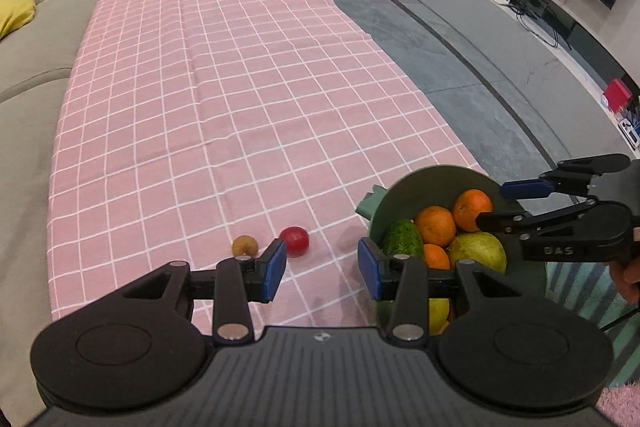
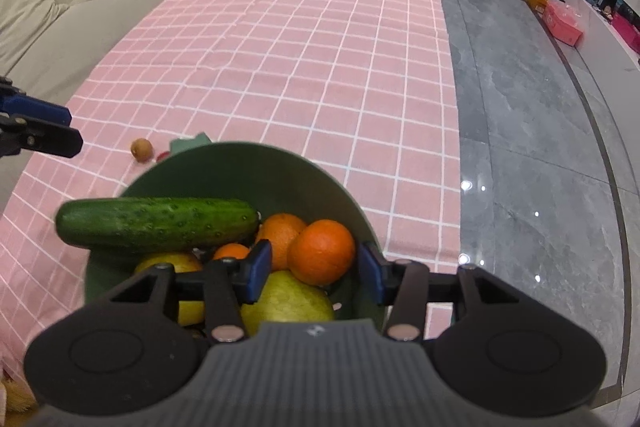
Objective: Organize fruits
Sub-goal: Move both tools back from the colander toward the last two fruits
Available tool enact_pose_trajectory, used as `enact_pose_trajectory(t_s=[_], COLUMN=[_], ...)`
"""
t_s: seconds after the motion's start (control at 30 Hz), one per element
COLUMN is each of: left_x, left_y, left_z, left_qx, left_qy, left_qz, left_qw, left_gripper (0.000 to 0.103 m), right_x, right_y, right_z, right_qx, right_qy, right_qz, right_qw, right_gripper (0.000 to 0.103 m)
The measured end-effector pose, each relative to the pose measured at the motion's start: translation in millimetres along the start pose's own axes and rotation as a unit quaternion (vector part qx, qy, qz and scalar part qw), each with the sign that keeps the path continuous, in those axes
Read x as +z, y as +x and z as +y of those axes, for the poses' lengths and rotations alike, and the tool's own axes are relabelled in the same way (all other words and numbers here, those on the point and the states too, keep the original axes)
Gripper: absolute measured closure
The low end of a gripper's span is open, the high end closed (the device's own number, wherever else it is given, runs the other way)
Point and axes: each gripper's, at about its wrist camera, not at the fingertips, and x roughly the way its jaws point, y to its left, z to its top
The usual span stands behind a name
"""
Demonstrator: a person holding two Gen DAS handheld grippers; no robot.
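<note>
The green bowl (image 2: 240, 167) sits at the near corner of the counter, on the pink checked cloth (image 1: 240, 87), and it is piled with fruit: a cucumber (image 2: 156, 223) lying across the top with one end poking out past the rim, several oranges (image 2: 322, 253) bunched together, and a pale yellow-green pear (image 2: 288, 301) at the front. The right gripper (image 2: 316, 273) hangs right over that pile, its blue-padded fingers apart with nothing pinched between them; the orange and pear show through the gap. The left gripper (image 1: 322, 269) is off to the side above the cloth, fingers likewise spread and empty. Two pieces are left out on the cloth just beyond the bowl, a small red fruit (image 1: 294, 241) and a little brown one (image 1: 244, 245) close beside it. A beige sofa (image 1: 36, 67) runs along the far side of the counter.
</note>
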Motion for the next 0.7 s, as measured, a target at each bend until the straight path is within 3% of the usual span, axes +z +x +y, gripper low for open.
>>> enact_pose_trajectory(t_s=[0.37, 0.5, 0.7], left_x=[-21.5, -25.3, -31.8], left_y=[-17.9, -16.7, -13.9], left_z=[21.5, 24.3, 21.1], left_qx=[0.014, 0.025, 0.076], left_qy=[0.004, 0.002, 0.039], left_qz=[-0.014, -0.019, -0.054], left_qw=[0.9998, 0.9995, 0.9949], left_gripper=[0.054, 0.055, 0.057], right_x=[25.0, 36.8, 46.9], right_y=[-34.0, -29.4, -20.0], right_z=[35.1, 59.7, 94.6], right_qx=[0.053, 0.063, 0.067], right_qy=[0.003, -0.025, -0.095], right_qz=[-0.044, -0.047, -0.06], right_qw=[0.998, 0.997, 0.991], right_gripper=[0.056, 0.056, 0.061])
